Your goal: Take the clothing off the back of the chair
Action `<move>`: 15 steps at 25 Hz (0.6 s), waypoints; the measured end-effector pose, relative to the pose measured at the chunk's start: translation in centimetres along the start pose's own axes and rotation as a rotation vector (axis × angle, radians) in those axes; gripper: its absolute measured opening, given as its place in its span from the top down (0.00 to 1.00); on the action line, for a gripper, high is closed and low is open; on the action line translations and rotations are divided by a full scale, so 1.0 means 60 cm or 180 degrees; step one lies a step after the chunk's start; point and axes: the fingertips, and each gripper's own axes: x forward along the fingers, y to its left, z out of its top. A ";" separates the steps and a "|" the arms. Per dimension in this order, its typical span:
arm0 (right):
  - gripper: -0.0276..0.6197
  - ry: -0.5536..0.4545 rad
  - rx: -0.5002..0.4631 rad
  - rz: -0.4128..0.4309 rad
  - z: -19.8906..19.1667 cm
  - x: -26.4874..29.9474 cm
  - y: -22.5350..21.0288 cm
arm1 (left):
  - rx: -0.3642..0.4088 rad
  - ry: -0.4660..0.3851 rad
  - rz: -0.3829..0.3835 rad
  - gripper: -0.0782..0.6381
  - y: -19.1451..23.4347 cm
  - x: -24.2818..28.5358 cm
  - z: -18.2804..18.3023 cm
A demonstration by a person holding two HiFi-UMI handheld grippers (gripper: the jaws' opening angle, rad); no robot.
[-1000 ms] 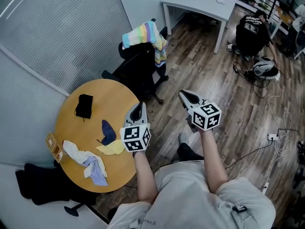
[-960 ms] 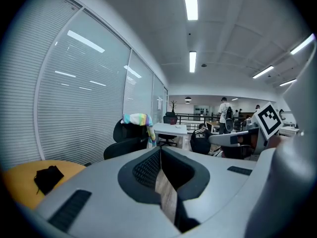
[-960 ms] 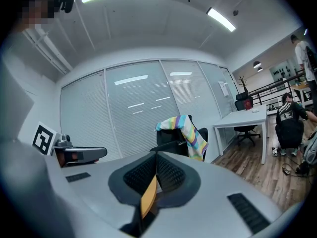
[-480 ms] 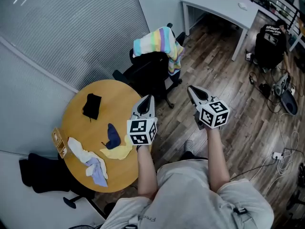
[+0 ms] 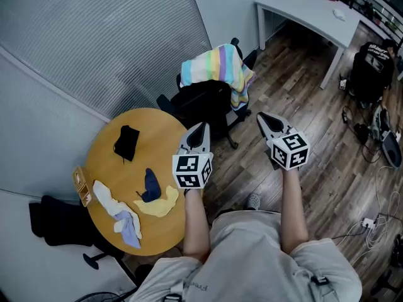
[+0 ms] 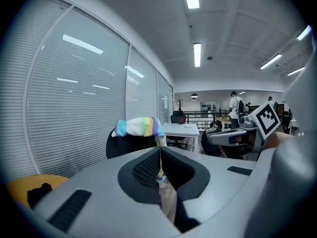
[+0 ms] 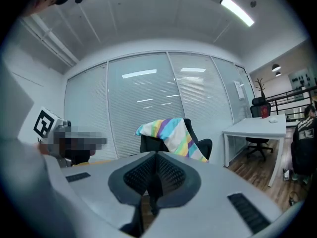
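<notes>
A rainbow-striped garment (image 5: 217, 69) hangs over the back of a black office chair (image 5: 203, 109) beside the round table. It shows again as a striped garment (image 6: 138, 127) in the left gripper view and as a striped garment (image 7: 171, 132) in the right gripper view. My left gripper (image 5: 203, 127) is shut and empty, a short way in front of the chair seat. The right gripper (image 5: 262, 117) is also shut and empty, to the right of the chair above the wood floor. Both point toward the chair and neither touches the garment.
A round wooden table (image 5: 107, 159) at the left carries several cloths and a small wooden holder (image 5: 80, 184). A white desk (image 5: 312, 8) stands behind the chair at the right. A black bag (image 5: 371, 68) and cables lie on the floor at the far right.
Both grippers have moved forward toward the chair, still shut. The chair and its garment now sit nearer and more central in the head view.
</notes>
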 end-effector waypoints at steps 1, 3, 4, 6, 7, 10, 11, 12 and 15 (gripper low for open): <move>0.92 0.0011 -0.0008 0.0024 -0.002 0.003 -0.005 | -0.0011 0.0007 -0.0003 0.85 0.000 0.007 -0.002; 0.92 0.0026 0.0017 0.0083 -0.007 0.010 -0.013 | -0.0047 0.0027 0.0000 0.85 0.002 0.018 -0.008; 0.92 0.0045 0.0017 0.0098 -0.009 0.013 -0.016 | -0.0061 0.0038 0.0004 0.85 0.004 0.023 -0.010; 0.92 0.0092 -0.0004 0.0109 -0.013 0.018 -0.022 | -0.0086 0.0048 0.0016 0.85 0.007 0.030 -0.012; 0.92 0.0111 -0.0007 0.0110 -0.015 0.019 -0.025 | -0.0103 0.0045 0.0025 0.85 0.008 0.032 -0.013; 0.92 0.0144 0.0018 0.0094 -0.020 0.023 -0.034 | -0.0149 0.0040 0.0049 0.85 0.013 0.036 -0.018; 0.92 0.0151 0.0027 0.0090 -0.023 0.025 -0.037 | -0.0163 0.0048 0.0054 0.85 0.015 0.037 -0.021; 0.92 0.0155 0.0039 0.0091 -0.025 0.026 -0.039 | -0.0179 0.0060 0.0062 0.85 0.017 0.038 -0.024; 0.92 0.0167 0.0079 0.0099 -0.030 0.034 -0.044 | -0.0218 0.0089 0.0088 0.85 0.028 0.042 -0.030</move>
